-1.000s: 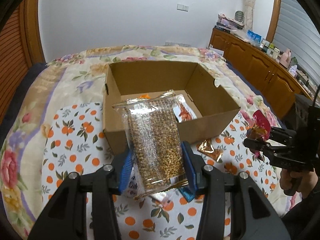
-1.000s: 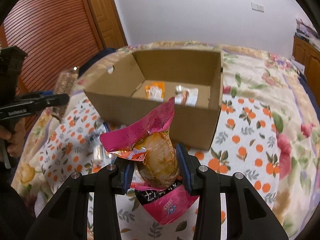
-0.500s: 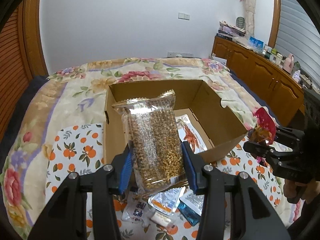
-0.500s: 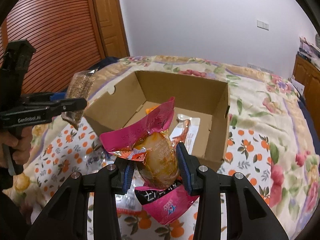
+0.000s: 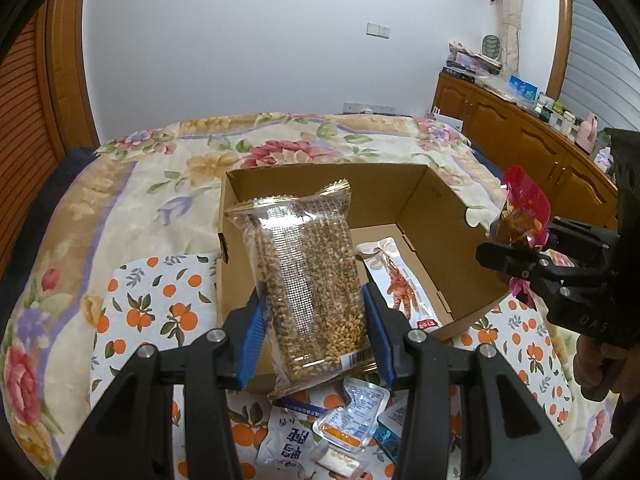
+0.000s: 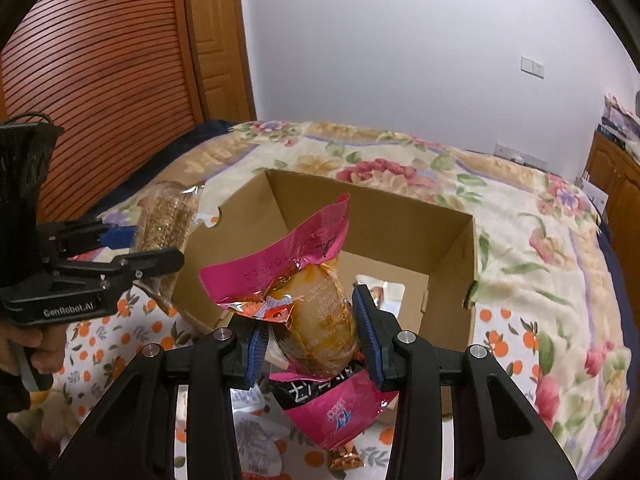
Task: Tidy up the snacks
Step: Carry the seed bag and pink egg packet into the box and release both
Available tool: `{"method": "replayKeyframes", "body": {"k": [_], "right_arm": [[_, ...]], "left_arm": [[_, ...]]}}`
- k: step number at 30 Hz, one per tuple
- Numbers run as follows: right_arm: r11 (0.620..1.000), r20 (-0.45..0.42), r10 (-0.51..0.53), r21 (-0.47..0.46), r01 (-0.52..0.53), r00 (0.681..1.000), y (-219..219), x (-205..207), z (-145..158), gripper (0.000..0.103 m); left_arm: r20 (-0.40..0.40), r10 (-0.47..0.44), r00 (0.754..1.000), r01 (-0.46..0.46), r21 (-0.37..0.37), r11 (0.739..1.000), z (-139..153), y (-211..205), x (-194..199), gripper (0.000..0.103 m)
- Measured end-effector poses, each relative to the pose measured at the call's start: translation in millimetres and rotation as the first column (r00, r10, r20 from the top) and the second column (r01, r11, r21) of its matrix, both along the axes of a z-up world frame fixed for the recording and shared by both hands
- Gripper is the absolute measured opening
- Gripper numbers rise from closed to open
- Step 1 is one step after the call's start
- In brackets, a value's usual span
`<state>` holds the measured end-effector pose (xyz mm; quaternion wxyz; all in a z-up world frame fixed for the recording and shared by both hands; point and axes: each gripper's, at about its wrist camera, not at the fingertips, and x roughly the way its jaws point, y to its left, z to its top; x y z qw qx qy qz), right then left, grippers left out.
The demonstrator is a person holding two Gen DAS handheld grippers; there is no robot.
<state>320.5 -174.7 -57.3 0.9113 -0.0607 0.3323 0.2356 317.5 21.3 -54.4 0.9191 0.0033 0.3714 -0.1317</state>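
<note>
Holding grain packet (image 5: 310,280), pink snack pouch (image 6: 308,300) over box (image 5: 432,216)

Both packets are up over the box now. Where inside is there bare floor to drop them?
Cardboard box: floor bare along the far wall and right of the chicken-feet pouch. Left part hidden behind the grain packet. Bedspread under the fingers is crowded with sachets.

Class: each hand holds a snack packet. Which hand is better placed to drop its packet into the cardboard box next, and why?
Left, probably. The left tongs hold the grain packet over the cardboard box near its front wall; the right tongs hold the pink packet beside its side wall.
</note>
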Motion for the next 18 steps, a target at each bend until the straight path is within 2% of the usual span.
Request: {"method": "replayKeyframes", "body": {"k": [10,18], "right_arm": [[0.995,0.011,0.002,-0.099,-0.001,1.0,19,28,-23,0.04],[0.995,-0.061,-0.079,-0.07,0.075,0.995,12,51,-52,0.04]], "left_arm": [[-0.047,0.002,0.999,-0.002,-0.005,1.0,-28,-3,26,0.045],[-0.103,-0.007,0.995,0.007,0.005,1.0,-50,-9,32,0.046]]}}
